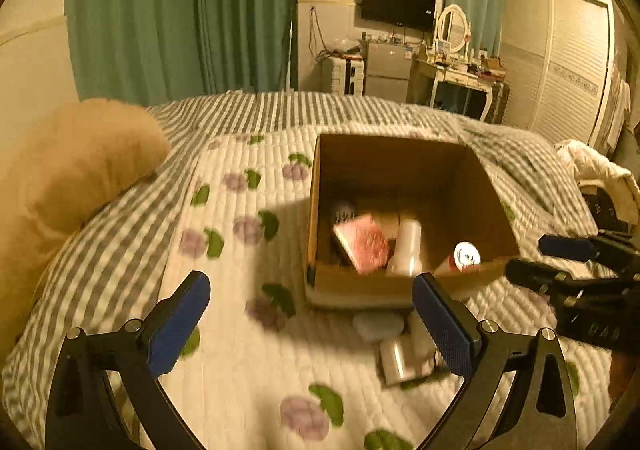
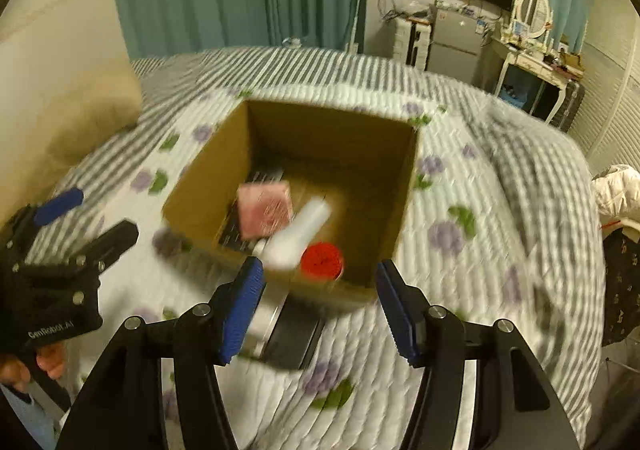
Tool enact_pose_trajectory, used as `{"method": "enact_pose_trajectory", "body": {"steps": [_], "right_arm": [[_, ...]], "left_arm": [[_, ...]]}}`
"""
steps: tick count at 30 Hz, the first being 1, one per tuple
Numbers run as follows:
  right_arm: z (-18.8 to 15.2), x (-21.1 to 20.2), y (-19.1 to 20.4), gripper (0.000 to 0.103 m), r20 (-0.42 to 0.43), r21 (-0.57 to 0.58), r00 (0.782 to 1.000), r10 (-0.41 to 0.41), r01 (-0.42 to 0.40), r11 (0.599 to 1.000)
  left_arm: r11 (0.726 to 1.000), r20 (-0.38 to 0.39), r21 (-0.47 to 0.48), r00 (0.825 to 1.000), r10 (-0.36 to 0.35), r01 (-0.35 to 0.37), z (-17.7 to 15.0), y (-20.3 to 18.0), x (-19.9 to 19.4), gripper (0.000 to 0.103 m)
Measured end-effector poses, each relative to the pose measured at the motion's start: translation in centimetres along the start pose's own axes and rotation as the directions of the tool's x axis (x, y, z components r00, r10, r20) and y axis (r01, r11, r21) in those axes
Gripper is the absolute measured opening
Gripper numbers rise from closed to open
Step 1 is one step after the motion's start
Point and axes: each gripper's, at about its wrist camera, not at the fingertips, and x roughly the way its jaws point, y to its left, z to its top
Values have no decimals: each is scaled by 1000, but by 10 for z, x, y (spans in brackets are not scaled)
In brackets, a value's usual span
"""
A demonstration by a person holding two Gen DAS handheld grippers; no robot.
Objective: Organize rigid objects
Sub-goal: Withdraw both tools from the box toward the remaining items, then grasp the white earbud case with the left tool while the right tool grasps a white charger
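while both tools hang above the quilted bedspread (image 1: pixel 240 362), the cardboard box (image 2: pixel 208 194) sits open-topped on it, at about 1 o'clock from the left gripper (image 1: pixel 312 324) and at 12 o'clock from the right gripper (image 2: pixel 320 310). inside the box lie a pink carton (image 2: pixel 266 210), a white bottle (image 2: pixel 302 234) on its side, a red-capped container (image 2: pixel 322 260) near the front wall, and a dark flat item, partly hidden, beneath them. outside the box, just beside its near wall, rest a pale round lid-like piece (image 1: pixel 378 326) and a silvery, dark-ended object (image 1: pixel 404 362); motion blur leaves their identity uncertain, and whether they touch the box cannot be told. left gripper: fingers spread wide, nothing between the pads. right gripper: likewise spread wide and empty, its left pad overlapping the silvery object in the right wrist view, though contact cannot be told. step in hand, as judged: between placements, with several objects already boxed and the pair by the near wall outstanding. next move, as judged: one gripper must drop toward the silvery object at roughly 5 o'clock from the box centre, straddle its narrower dimension, and close squarely, since a smooth metallic surface on soft bedding may slip or sink under pressure. a tan pillow (image 1: pixel 76 166) lies at 9 o'clock, well apart from the work.
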Motion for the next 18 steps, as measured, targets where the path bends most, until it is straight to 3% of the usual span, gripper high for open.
{"method": "enact_pose_trajectory", "body": {"steps": [6, 13, 14, 16, 18], "right_arm": [[-20, 49, 19, 59, -92, 11, 995, 42, -41, 999], [-36, 112, 36, 58, -205, -38, 979, -7, -1, 999], [-36, 113, 38, 55, -196, -44, 981, -5, -4, 999], [-34, 113, 41, 31, -182, -48, 983, -1, -8, 999], [-35, 112, 42, 29, -177, -47, 984, 5, -14, 999]], "left_arm": [[998, -38, 10, 998, 59, -59, -29, 7, 21, 103], [995, -84, -58, 994, 72, -77, -40, 28, 39, 103], [995, -84, -62, 994, 69, -74, -41, 29, 39, 103], [996, -85, -58, 994, 69, -74, -41, 27, 39, 103], [996, -88, -39, 993, 73, -76, -42, 21, 39, 103]]}}
